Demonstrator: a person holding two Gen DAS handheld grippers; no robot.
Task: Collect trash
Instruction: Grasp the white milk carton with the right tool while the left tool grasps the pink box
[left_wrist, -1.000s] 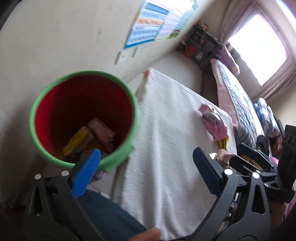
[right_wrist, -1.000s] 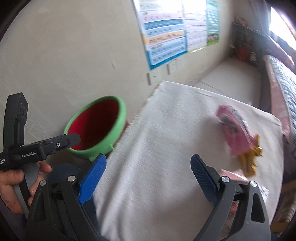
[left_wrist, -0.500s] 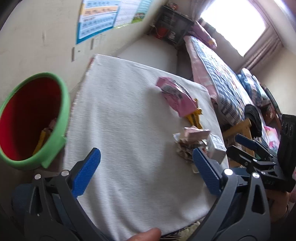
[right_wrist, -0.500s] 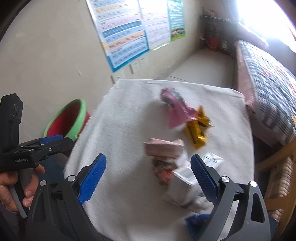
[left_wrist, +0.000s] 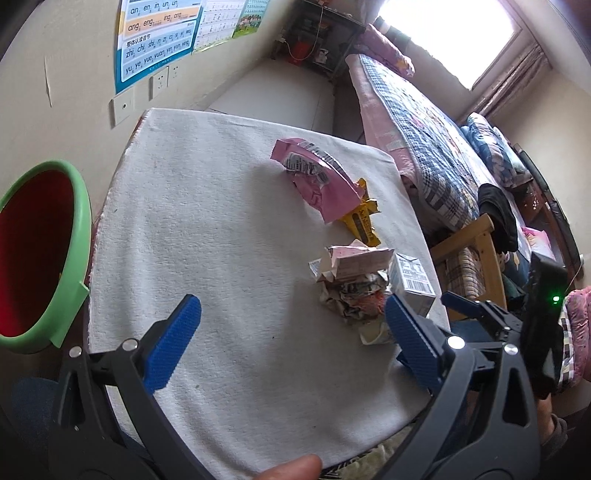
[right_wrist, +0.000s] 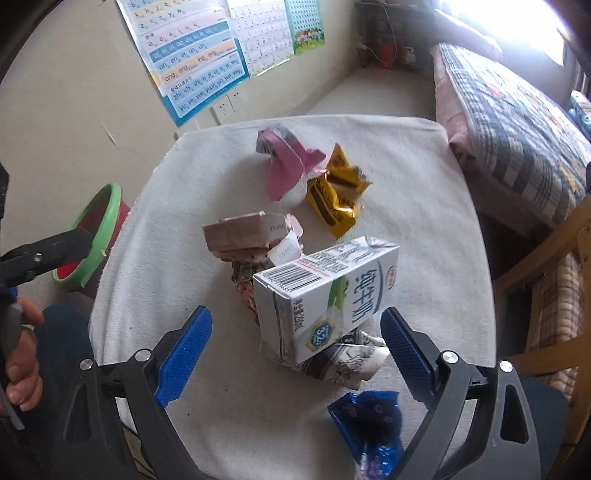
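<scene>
Trash lies on a white-clothed table (left_wrist: 207, 229): a pink wrapper (left_wrist: 321, 181) (right_wrist: 284, 166), a yellow wrapper (left_wrist: 364, 221) (right_wrist: 334, 201), a crumpled paper pile (left_wrist: 354, 280) (right_wrist: 243, 236), a white milk carton (right_wrist: 325, 291) (left_wrist: 412, 280) and a blue wrapper (right_wrist: 369, 421). A red bin with a green rim (left_wrist: 81, 236) (right_wrist: 107, 218) stands left of the table. My left gripper (left_wrist: 291, 339) is open and empty above the table's near part. My right gripper (right_wrist: 295, 354) is open, with the milk carton just ahead between its fingers, not touching.
A bed with a checked quilt (left_wrist: 424, 122) (right_wrist: 517, 122) runs along the right. A wooden chair frame (left_wrist: 484, 251) (right_wrist: 550, 254) stands by the table's right edge. Posters (right_wrist: 195, 55) hang on the left wall.
Both grippers have swung right, away from the bin and over the table. The right gripper has come close to the milk carton. Both stayed open.
</scene>
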